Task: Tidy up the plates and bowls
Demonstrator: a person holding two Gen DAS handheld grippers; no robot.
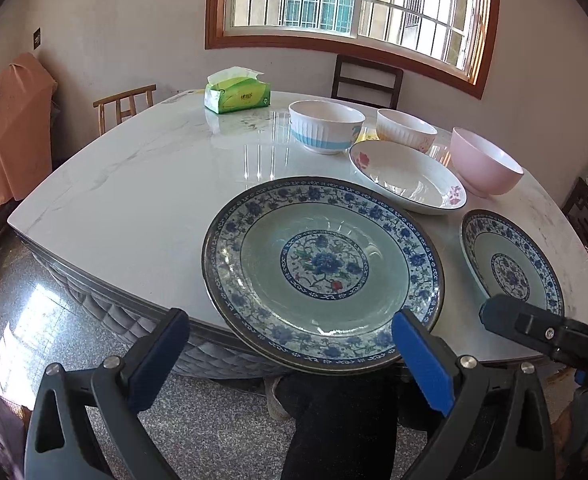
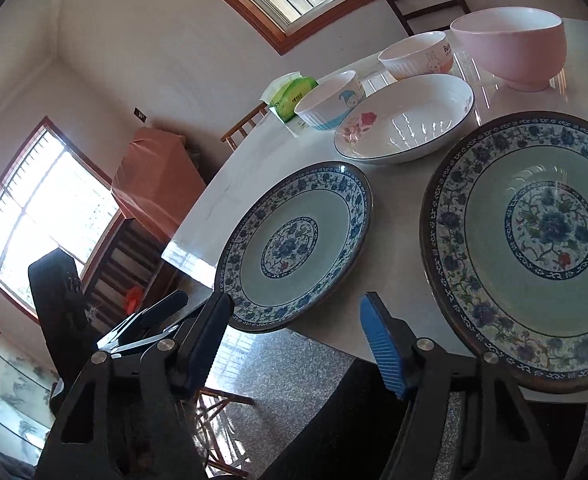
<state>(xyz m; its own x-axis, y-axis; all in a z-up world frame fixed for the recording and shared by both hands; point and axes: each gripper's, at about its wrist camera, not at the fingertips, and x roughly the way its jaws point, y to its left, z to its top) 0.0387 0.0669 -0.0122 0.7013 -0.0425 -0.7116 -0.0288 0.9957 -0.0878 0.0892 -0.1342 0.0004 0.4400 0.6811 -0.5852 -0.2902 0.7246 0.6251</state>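
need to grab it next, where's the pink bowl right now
The pink bowl stands upright at the table's far right in both wrist views, just right of the white flowered dish and the rabbit bowl.

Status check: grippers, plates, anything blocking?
Left gripper open, empty, at near blue plate. Right gripper open, empty, between both blue plates; second one beside it. Nothing stacked yet. No obstruction.

Two plates, one [image 1: 322, 272] beside the other [image 1: 512, 264], share pale green wells, blue-and-white flowered rims and a blue flower medallion with a red bud. The shallow dish [image 1: 408, 176] is white with pink flowers. One bowl [image 1: 484, 166] is plain pink, another [image 1: 324, 126] white with light blue bands. The bench [image 1: 134, 184] is white marble with grey veins. The tissue pack [image 1: 238, 96] is green.
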